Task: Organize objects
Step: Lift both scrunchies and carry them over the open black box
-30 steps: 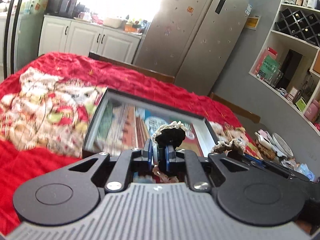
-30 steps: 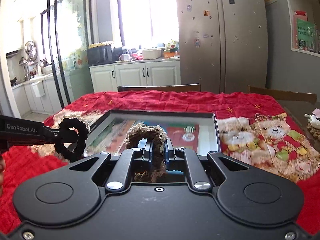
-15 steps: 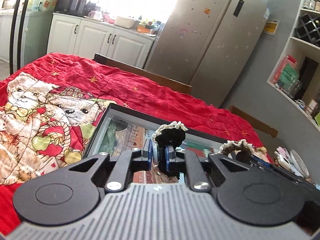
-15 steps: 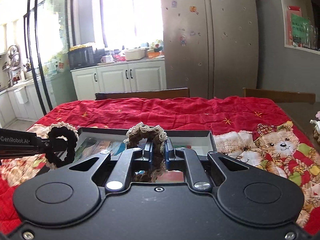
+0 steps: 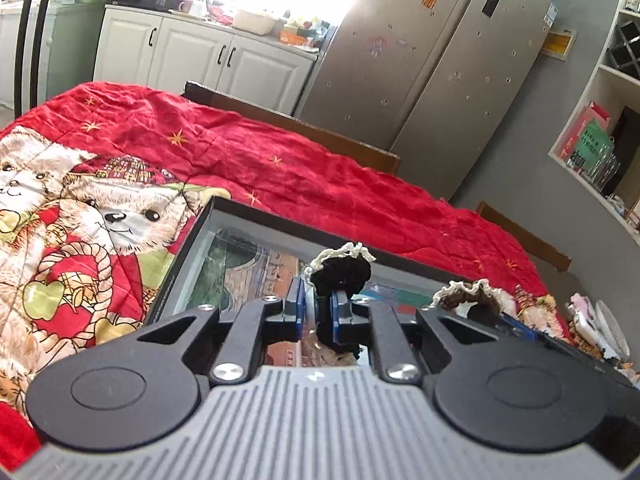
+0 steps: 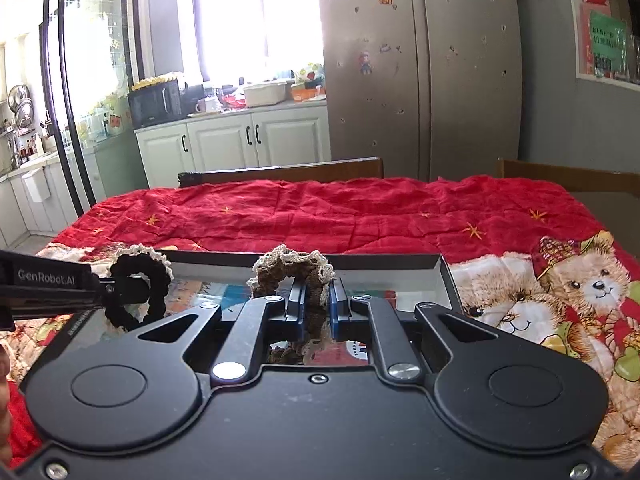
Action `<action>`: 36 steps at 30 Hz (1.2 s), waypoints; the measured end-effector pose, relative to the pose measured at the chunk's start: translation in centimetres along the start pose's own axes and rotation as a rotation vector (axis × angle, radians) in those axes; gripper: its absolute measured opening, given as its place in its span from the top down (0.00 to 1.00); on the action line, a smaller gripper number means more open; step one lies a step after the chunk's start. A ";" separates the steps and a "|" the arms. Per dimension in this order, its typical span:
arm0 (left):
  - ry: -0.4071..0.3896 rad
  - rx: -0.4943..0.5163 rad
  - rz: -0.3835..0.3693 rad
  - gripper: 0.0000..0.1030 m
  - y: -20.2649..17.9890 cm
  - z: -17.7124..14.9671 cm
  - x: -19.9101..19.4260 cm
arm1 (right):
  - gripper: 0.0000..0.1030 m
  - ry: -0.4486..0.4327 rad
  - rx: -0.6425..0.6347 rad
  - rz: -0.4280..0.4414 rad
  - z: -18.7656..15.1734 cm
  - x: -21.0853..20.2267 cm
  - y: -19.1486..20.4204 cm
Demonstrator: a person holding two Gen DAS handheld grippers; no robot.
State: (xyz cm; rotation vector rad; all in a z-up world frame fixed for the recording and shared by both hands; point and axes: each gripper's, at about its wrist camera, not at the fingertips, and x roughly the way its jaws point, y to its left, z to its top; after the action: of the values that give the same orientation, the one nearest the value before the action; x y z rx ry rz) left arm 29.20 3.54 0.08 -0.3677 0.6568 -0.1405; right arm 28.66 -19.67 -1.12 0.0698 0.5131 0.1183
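My left gripper (image 5: 318,305) is shut on a black scrunchie with a cream lace edge (image 5: 341,270), held above the open dark box (image 5: 188,236) with a printed picture on its floor. The black scrunchie also shows in the right wrist view (image 6: 138,280), at the tip of the left gripper (image 6: 112,289). My right gripper (image 6: 318,303) is shut on a brown scrunchie with a cream lace edge (image 6: 292,266), held over the same box (image 6: 446,276). The brown scrunchie also shows in the left wrist view (image 5: 470,296), at right.
The box lies on a red bear-print cloth (image 6: 360,216) covering the table. Wooden chair backs (image 6: 280,170) stand at the far edge. Small items (image 5: 596,326) lie at the table's right end. A fridge (image 6: 416,64) and white cabinets (image 6: 240,140) are behind.
Both grippers have pulled back and tilted up while holding their scrunchies; the box now sits lower and nearer in both views. The grips have not changed.
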 end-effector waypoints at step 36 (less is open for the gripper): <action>0.052 0.085 0.082 0.83 0.2 -0.9 3.7 | 0.89 0.118 0.033 -0.001 -0.7 3.9 -1.2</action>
State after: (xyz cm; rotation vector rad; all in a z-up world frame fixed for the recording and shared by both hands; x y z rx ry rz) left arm 31.54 2.60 -2.78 -0.2556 0.7143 -0.0995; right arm 31.85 -20.28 -3.73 0.0950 0.6325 0.1136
